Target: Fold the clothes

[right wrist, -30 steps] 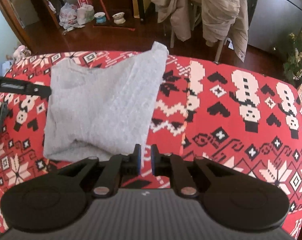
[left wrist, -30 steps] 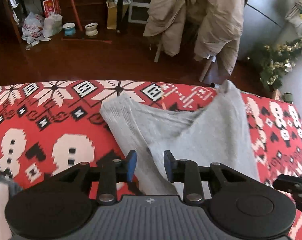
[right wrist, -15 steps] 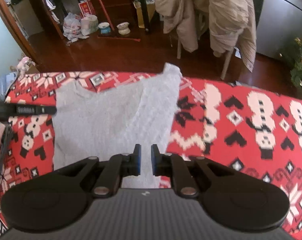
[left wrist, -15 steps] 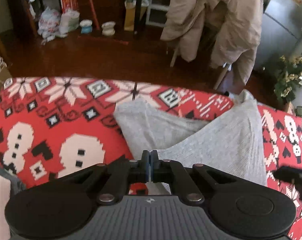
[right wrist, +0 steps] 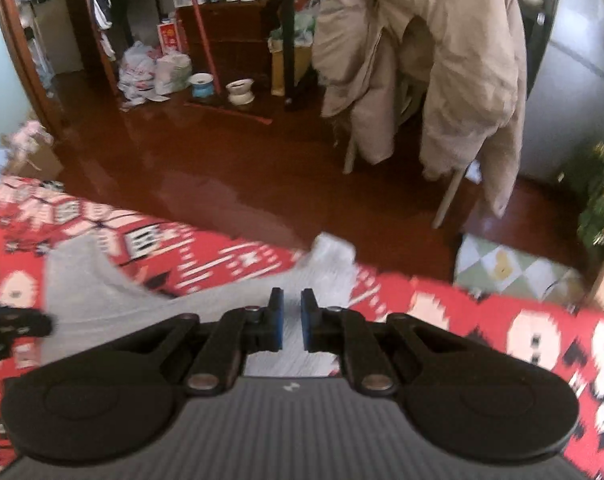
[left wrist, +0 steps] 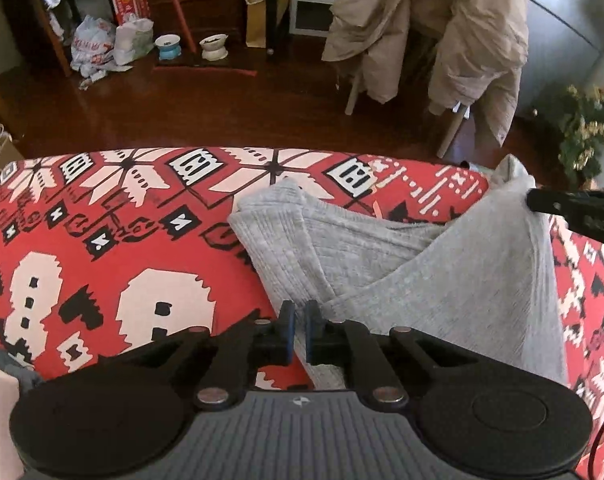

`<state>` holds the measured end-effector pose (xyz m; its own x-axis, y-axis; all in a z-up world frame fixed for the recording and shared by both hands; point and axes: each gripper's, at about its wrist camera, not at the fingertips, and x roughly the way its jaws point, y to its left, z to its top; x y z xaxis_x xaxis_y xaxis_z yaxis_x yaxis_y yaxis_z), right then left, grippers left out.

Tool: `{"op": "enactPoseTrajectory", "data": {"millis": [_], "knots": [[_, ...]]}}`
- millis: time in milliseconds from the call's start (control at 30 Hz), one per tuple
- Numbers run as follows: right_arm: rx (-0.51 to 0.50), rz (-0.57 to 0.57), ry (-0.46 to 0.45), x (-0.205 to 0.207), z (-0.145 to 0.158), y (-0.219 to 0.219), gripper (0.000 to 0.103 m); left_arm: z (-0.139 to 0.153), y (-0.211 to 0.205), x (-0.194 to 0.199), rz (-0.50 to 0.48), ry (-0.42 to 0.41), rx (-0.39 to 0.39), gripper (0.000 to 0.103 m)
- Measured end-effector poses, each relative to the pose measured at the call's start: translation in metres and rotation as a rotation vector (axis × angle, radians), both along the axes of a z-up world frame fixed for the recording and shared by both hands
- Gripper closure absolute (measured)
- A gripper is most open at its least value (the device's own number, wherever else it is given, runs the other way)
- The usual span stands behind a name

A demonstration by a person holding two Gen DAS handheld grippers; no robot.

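Meanwhile, a grey ribbed knit garment is being spread, partly folded, along the far edge of a red, white and black patterned cover. The left gripper is being held over the garment's near-left part, jaws slightly parted around a narrow gap. The right gripper is being held above the garment's far corner, jaws likewise narrowly parted; whether cloth is being pinched cannot be told.
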<state>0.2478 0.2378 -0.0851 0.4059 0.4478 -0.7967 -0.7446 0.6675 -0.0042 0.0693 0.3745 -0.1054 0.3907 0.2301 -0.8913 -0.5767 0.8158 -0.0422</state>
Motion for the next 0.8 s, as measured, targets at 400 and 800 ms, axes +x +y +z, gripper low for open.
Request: {"op": "enactPoseTrajectory", "data": {"millis": [400,800], "knots": [[-0.018,-0.101,0.074,0.053,-0.030,0.000,0.094,-0.002,0.002,0.001,0.002,0.015,0.000,0.100],[0.016,-0.001,0.153,-0.009,-0.003,-0.020,0.093,0.033,-0.019,-0.011,-0.025,-0.087,-0.067,0.099]]}}
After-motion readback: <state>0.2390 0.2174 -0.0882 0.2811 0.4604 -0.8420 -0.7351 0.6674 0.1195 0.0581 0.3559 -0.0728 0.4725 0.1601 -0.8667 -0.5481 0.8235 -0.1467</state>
